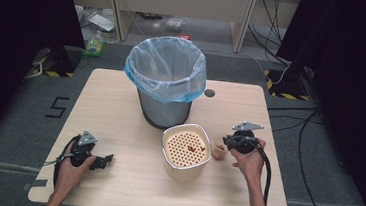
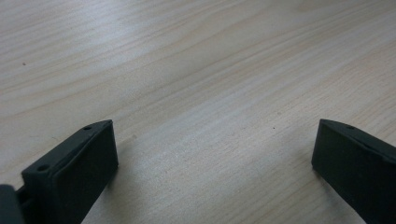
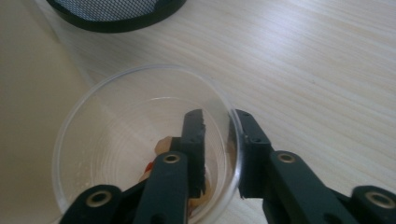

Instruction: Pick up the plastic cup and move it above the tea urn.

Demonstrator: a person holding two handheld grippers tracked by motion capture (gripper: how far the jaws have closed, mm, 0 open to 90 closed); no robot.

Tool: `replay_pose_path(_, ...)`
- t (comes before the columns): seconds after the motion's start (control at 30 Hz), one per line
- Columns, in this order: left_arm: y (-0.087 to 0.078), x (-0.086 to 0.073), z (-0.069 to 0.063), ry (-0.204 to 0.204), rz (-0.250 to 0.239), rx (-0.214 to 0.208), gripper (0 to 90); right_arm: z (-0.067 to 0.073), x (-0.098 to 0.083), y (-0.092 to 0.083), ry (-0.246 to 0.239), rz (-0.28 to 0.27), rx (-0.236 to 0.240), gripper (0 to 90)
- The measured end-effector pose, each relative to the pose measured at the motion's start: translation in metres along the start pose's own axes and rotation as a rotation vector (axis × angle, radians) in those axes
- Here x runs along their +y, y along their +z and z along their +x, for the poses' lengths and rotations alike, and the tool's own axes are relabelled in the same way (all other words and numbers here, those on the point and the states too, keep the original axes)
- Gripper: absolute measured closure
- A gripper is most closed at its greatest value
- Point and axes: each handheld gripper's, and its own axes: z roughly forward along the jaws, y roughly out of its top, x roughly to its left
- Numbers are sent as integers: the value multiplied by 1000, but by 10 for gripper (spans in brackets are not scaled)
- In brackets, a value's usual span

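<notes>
Your right gripper (image 3: 217, 154) pinches the clear cup's (image 3: 93, 135) wall, one jaw inside, one outside.

Cup on the table (image 1: 121, 102), just right of the cream perforated container (image 1: 186, 148), a few red bits on its grid. Scraps in the cup, hard to make out. Your left gripper (image 2: 215, 158) rests wide open, nothing between the jaws. Farther back: lined mesh bin (image 1: 165, 81), contents hidden.

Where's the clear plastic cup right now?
In the high view the cup stands right of centre on the table, beside the perforated-lid container, its rim pinched by the right hand-held gripper.
</notes>
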Motion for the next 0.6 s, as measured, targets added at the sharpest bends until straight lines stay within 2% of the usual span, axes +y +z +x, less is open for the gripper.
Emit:
replay_pose_path(0.17, 0, 0, 0, 0, 0, 0, 0, 4, 2, -6, -30, -38, 34, 860)
replay_pose_path(0.2, 0, 0, 0, 0, 0, 0, 0, 5, 2, -7, -44, -37, 21, 862)
replay_pose_path(0.43, 0, 0, 0, 0, 0, 0, 0, 2, 3, -11, -61, -69, -2, 864)
replay_pose_path(0.53, 0, 0, 0, 0, 0, 0, 0, 1, 4, -15, -58, -94, -13, 865)
replay_pose_path(0.6, 0, 0, 0, 0, 0, 0, 0, 1, 7, -22, -67, -123, -37, 865)
